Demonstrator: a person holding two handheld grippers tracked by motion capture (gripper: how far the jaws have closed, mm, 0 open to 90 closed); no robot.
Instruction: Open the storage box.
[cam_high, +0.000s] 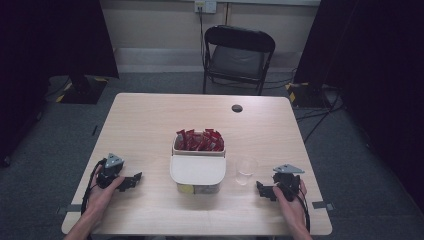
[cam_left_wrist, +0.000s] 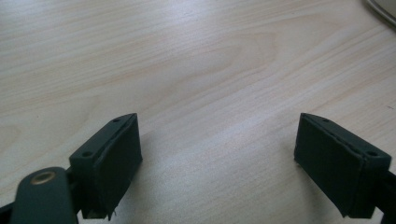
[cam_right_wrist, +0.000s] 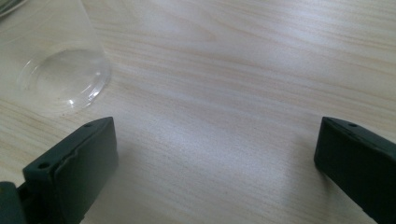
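Note:
A white box (cam_high: 198, 170) stands mid-table; its rear compartment holds several red packets (cam_high: 199, 140) and a white lid (cam_high: 197, 170) covers its front part. A clear plastic cup (cam_high: 245, 171) stands upright just right of the box, and its base (cam_right_wrist: 63, 79) appears at upper left in the right gripper view. My left gripper (cam_high: 134, 181) rests on the table left of the box, open, with bare wood between its jaws (cam_left_wrist: 217, 144). My right gripper (cam_high: 264, 191) rests near the front right, just below the cup, open with nothing between its jaws (cam_right_wrist: 217, 154).
The light wooden table (cam_high: 150, 120) has a dark cable hole (cam_high: 237, 108) near its far edge. A black folding chair (cam_high: 237, 56) stands beyond the table. Dark curtains and stand bases flank the floor on both sides.

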